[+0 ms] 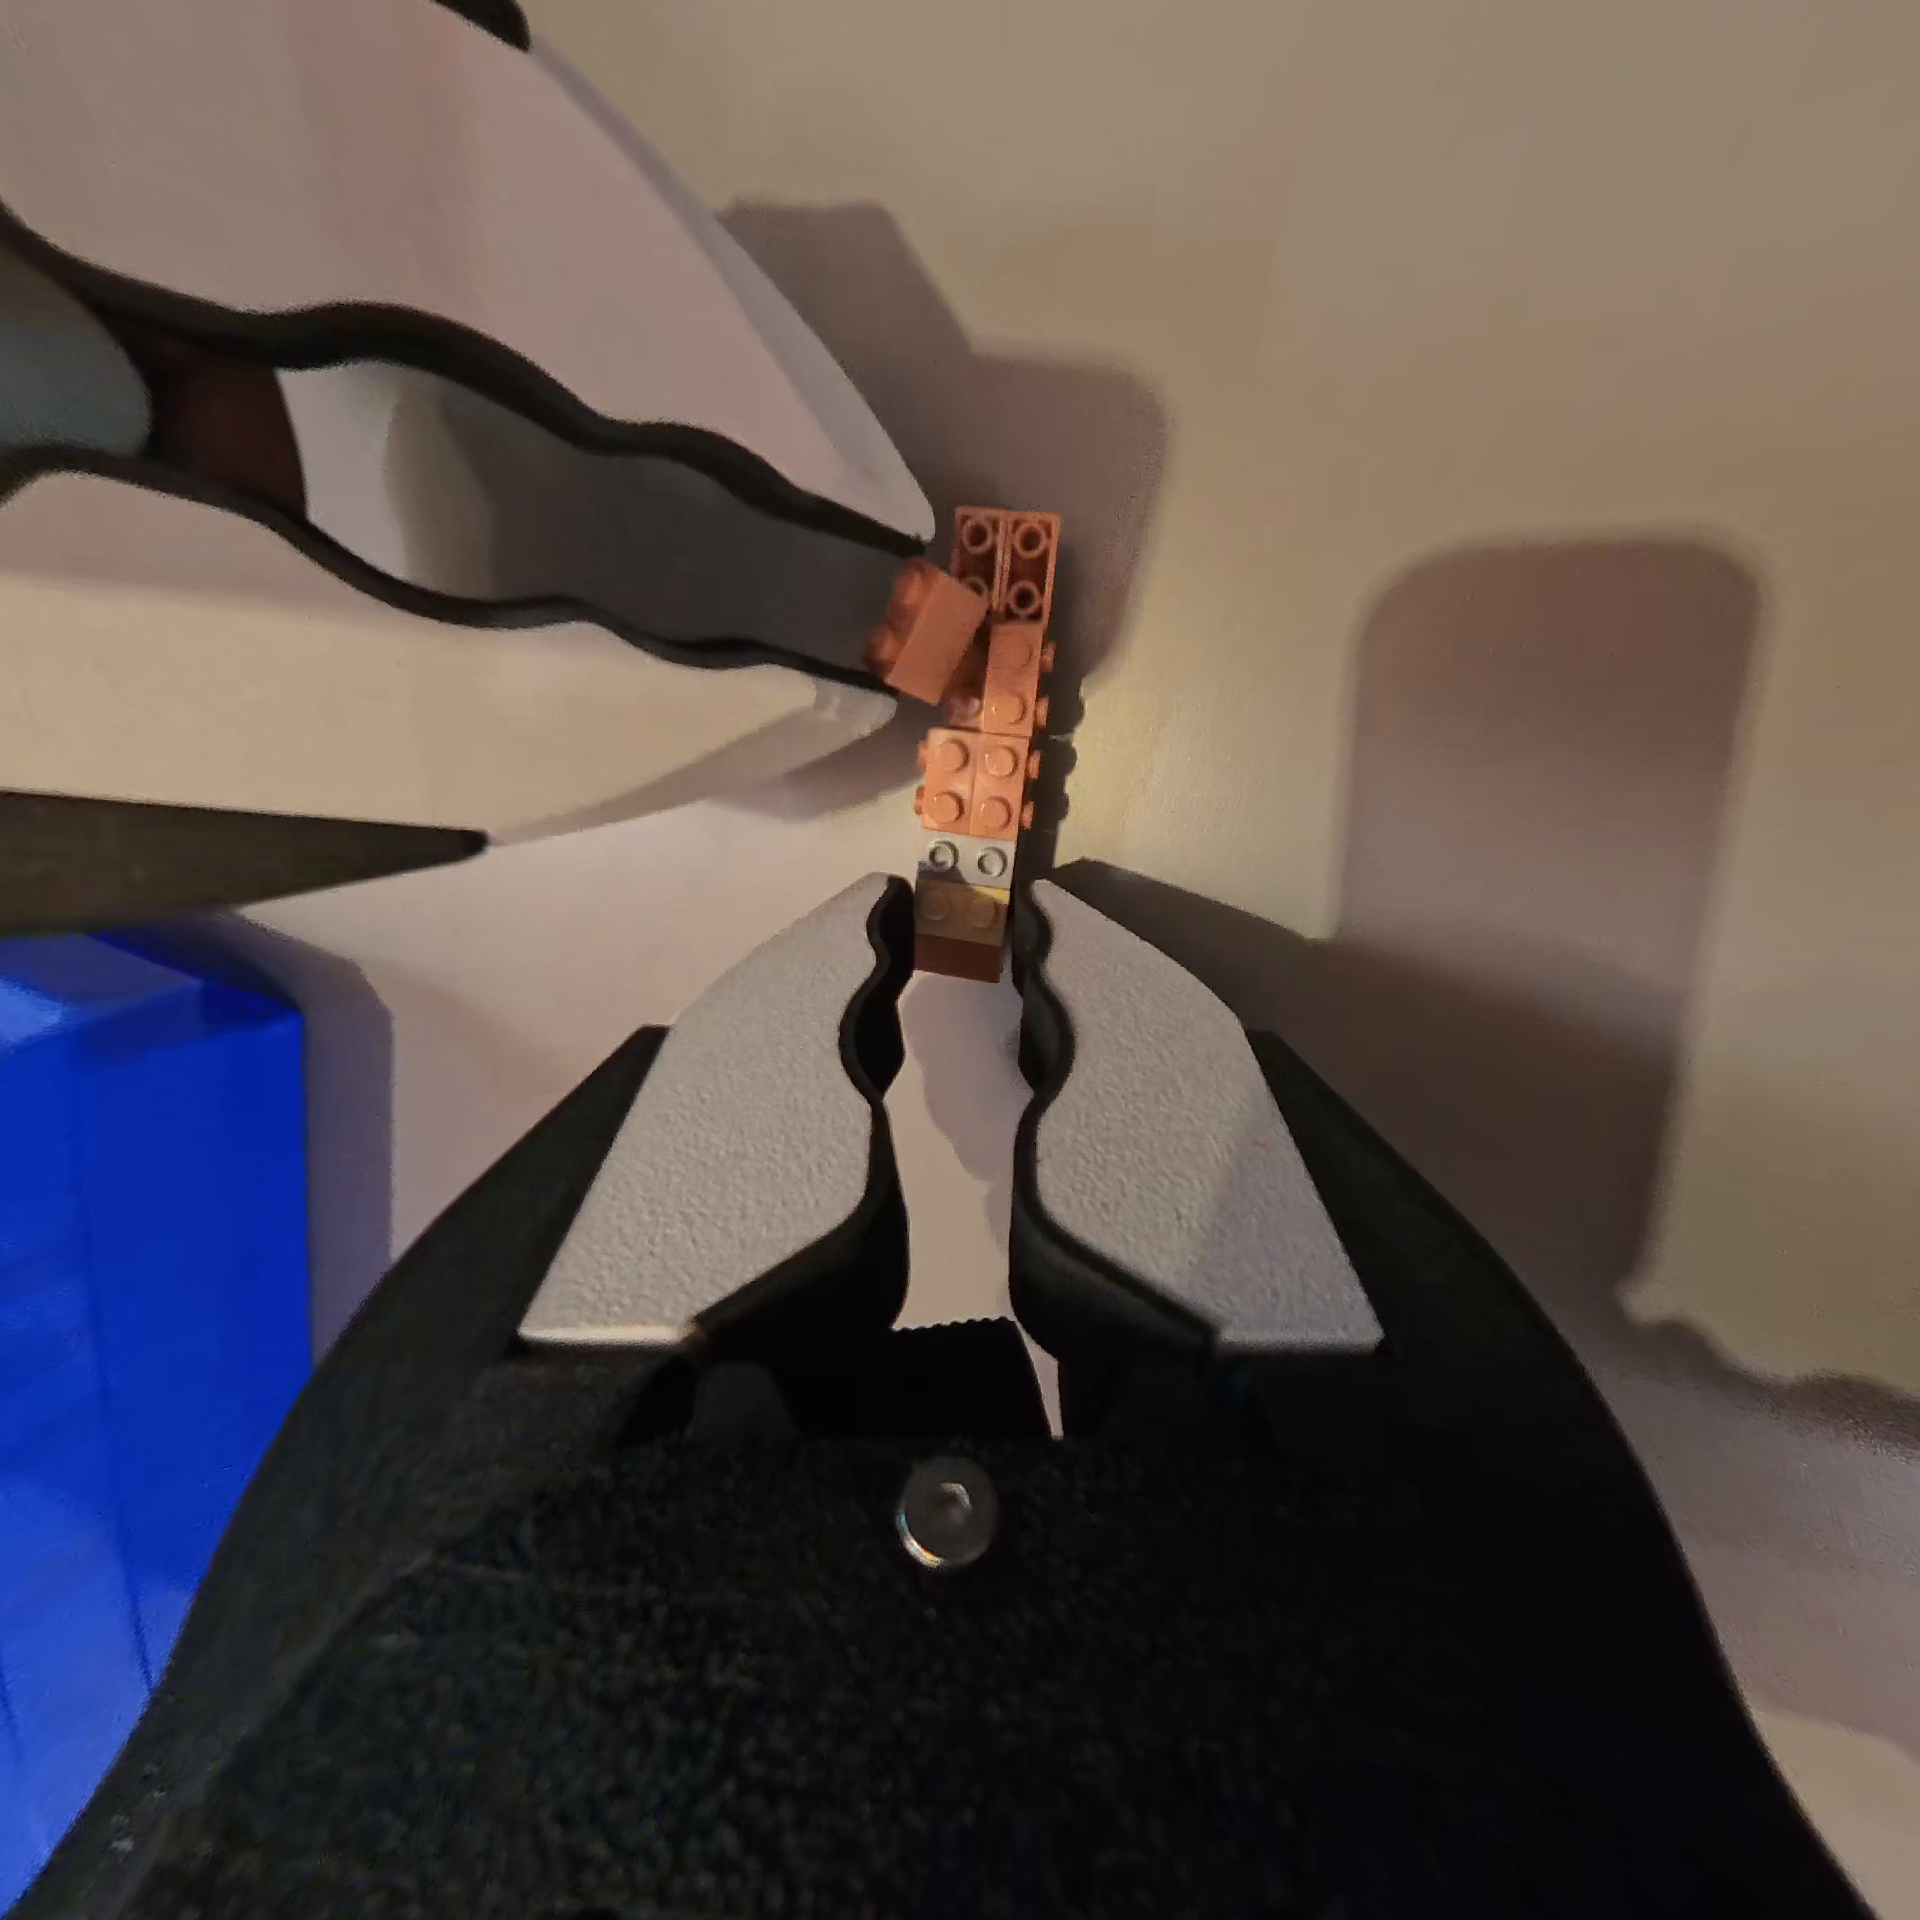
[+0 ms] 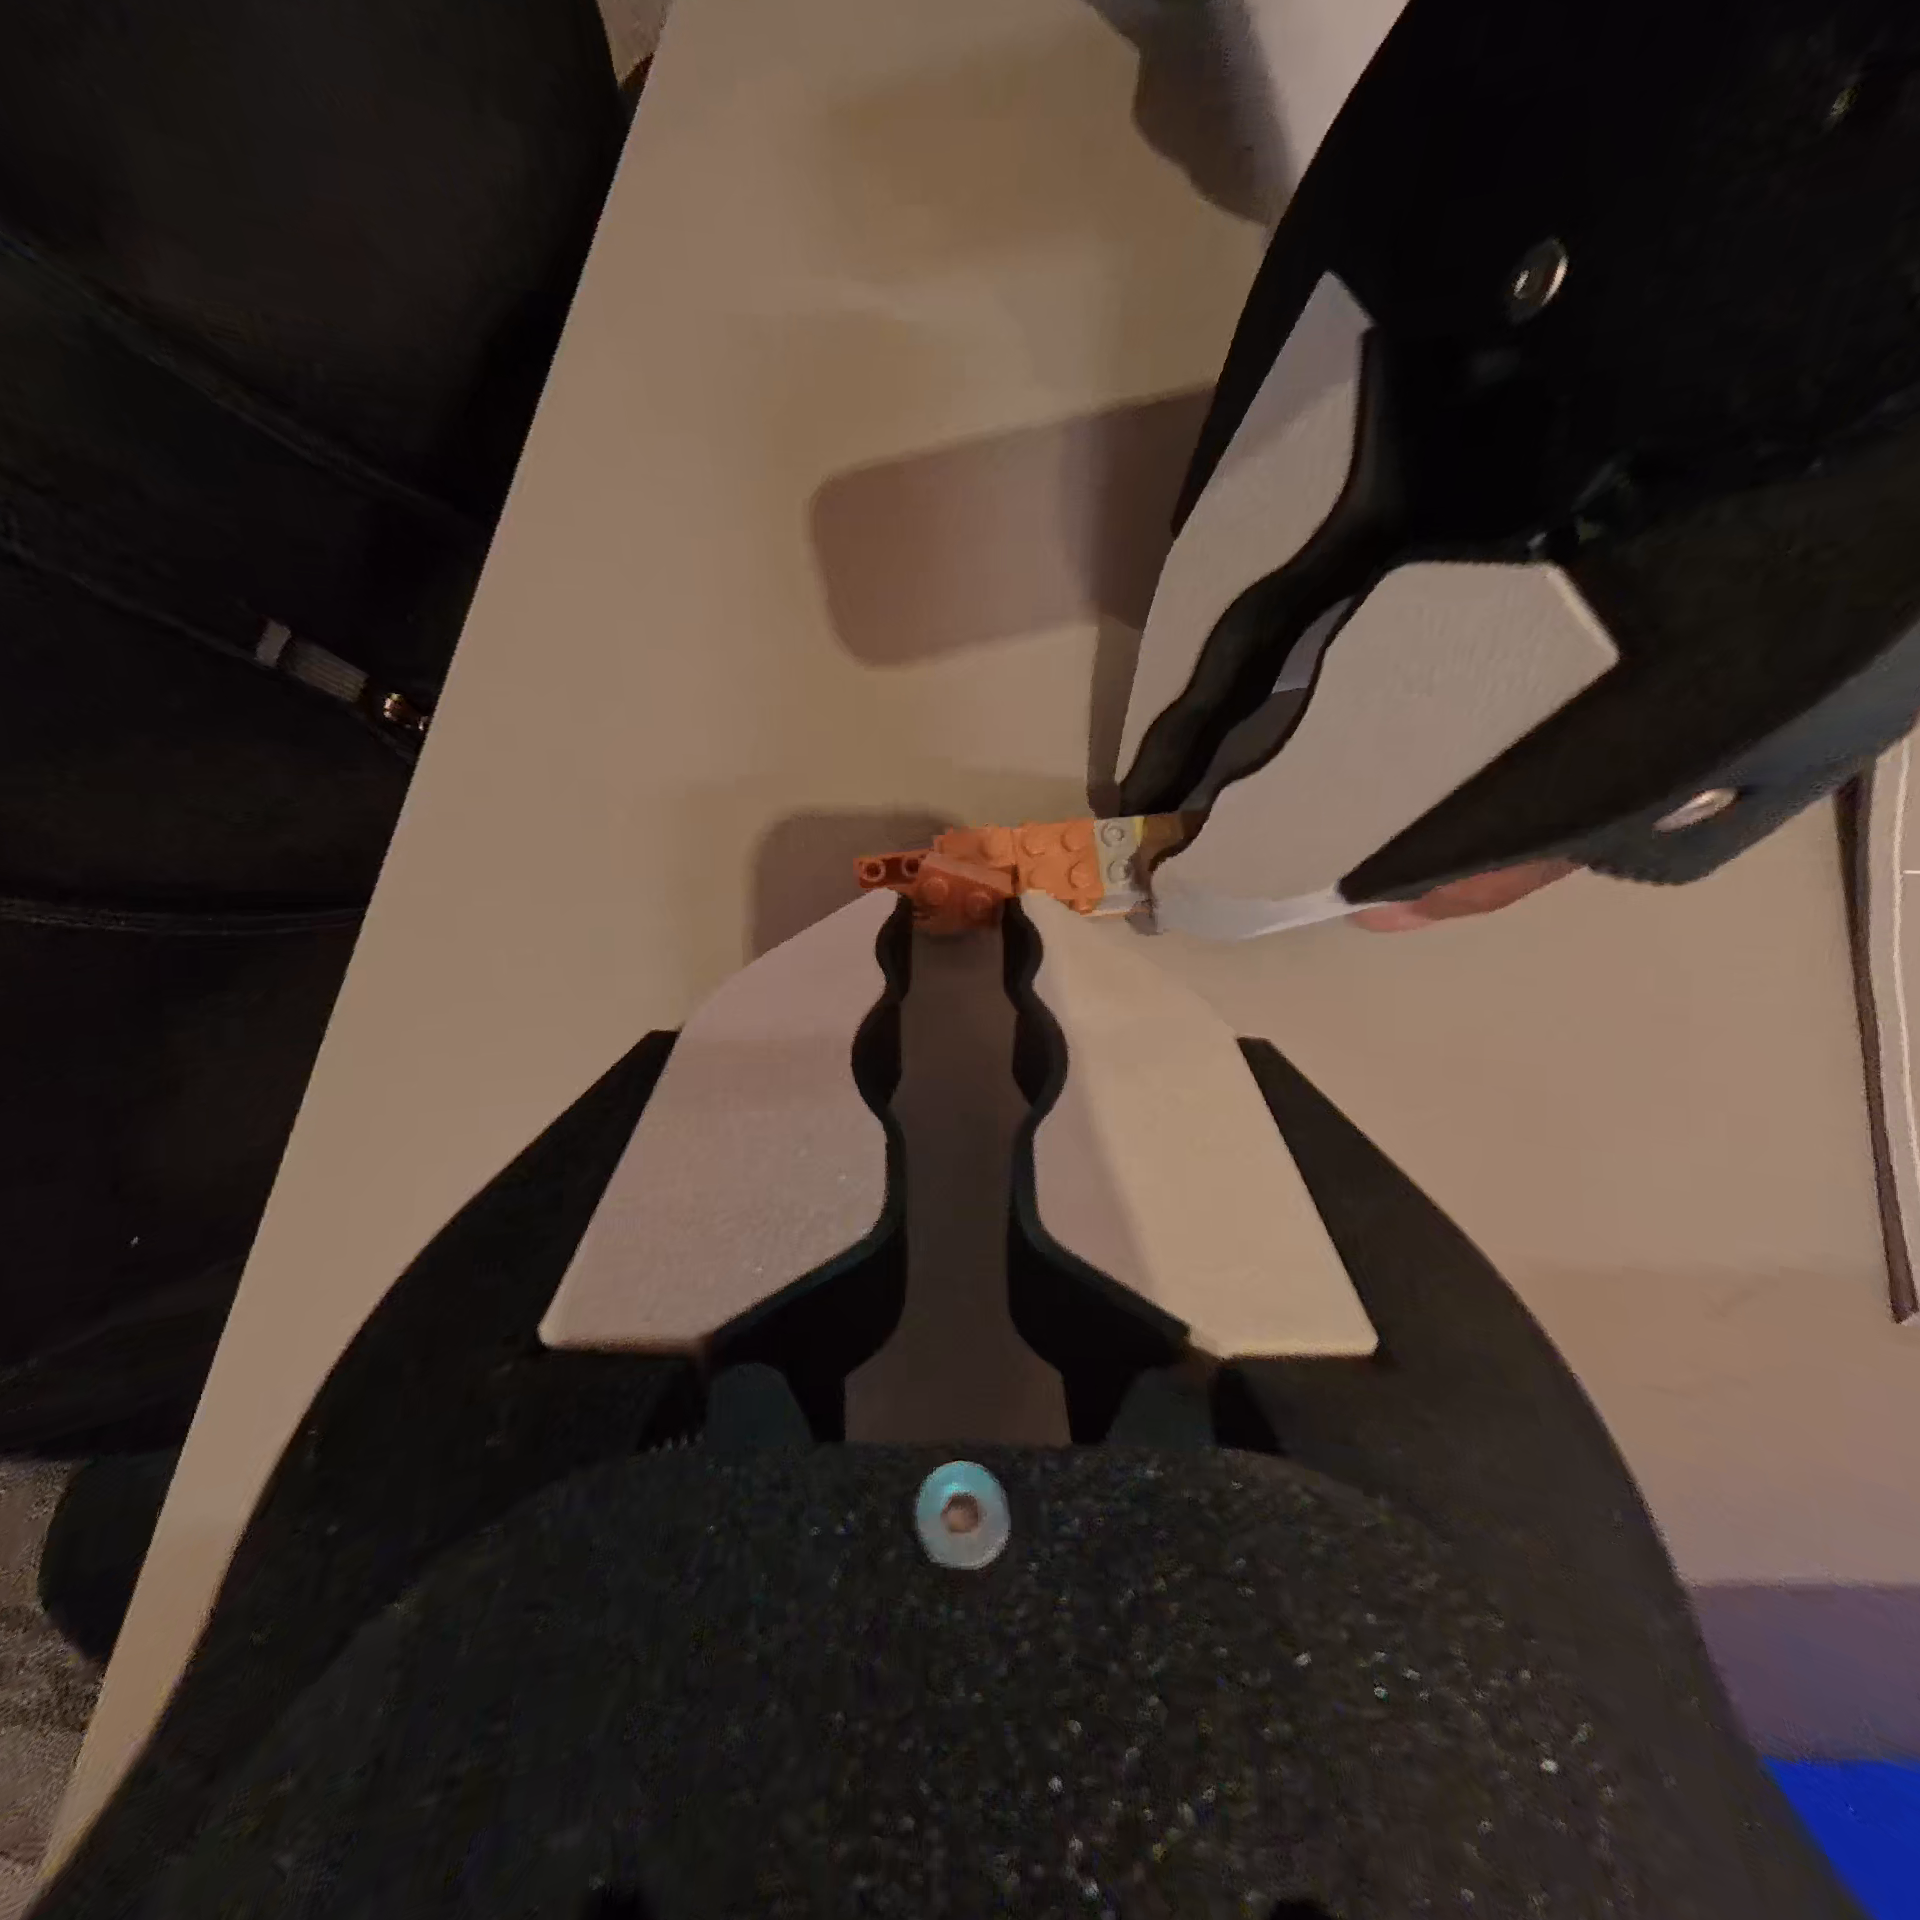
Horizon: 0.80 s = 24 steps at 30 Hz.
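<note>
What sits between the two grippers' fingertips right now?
A row of orange bricks with a grey plate, bridging left gripper and right gripper; both wrist views show it.

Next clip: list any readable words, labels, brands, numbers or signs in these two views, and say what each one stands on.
None can be read.
Brick assembly: studs show only plain round marks, too small and blurred to read.
Left gripper, right gripper, blue box, table: no text visible.

Dim warm light casts soft-edged shadows on the table (image 1: 1455,312); wide-angle edges bend and blur.
</note>
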### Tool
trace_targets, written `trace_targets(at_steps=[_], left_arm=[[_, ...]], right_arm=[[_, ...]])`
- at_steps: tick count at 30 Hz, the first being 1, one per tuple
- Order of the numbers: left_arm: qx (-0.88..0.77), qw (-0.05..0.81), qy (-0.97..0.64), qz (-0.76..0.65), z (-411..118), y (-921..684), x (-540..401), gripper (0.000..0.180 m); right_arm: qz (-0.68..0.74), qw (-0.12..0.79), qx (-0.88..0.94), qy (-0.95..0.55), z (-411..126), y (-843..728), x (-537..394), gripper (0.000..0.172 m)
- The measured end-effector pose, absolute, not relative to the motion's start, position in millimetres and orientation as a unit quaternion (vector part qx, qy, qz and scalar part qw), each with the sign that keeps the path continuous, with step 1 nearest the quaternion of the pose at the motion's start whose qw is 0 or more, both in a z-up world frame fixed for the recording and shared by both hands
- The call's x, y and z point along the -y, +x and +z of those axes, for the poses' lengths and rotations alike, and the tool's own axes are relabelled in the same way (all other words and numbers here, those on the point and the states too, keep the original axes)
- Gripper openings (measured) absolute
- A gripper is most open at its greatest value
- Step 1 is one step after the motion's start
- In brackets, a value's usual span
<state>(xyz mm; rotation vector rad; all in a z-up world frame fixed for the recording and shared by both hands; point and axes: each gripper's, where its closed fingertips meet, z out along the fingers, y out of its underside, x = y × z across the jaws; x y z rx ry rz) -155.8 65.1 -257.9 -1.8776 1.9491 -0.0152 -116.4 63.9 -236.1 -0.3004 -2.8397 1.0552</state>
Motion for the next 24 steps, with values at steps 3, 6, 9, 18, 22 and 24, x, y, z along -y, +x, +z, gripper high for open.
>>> trace_targets(at_steps=[3, 6, 9, 18, 22, 24], left_arm=[[-0.706, 0.226, -0.671, -0.013, -259, -148, -65, 0.018], [-0.710, 0.226, -0.667, -0.014, -259, -145, -64, 0.018], [-0.713, 0.234, -0.660, -0.023, -257, -140, -63, 0.018], [-0.718, 0.237, -0.654, -0.028, -256, -131, -62, 0.018], [-0.717, 0.242, -0.653, -0.033, -256, -130, -62, 0.017], [-0.716, 0.245, -0.652, -0.033, -257, -130, -62, 0.017]], right_arm=[[0.331, 0.044, 0.938, -0.088, -239, -114, -64, 0.017], [0.317, 0.034, 0.945, -0.073, -241, -109, -64, 0.016], [0.309, 0.024, 0.949, -0.056, -242, -103, -64, 0.016], [0.297, 0.024, 0.954, -0.034, -243, -96, -59, 0.016], [0.293, 0.032, 0.955, -0.030, -245, -97, -59, 0.016], [0.292, 0.035, 0.955, -0.030, -247, -97, -60, 0.016]])
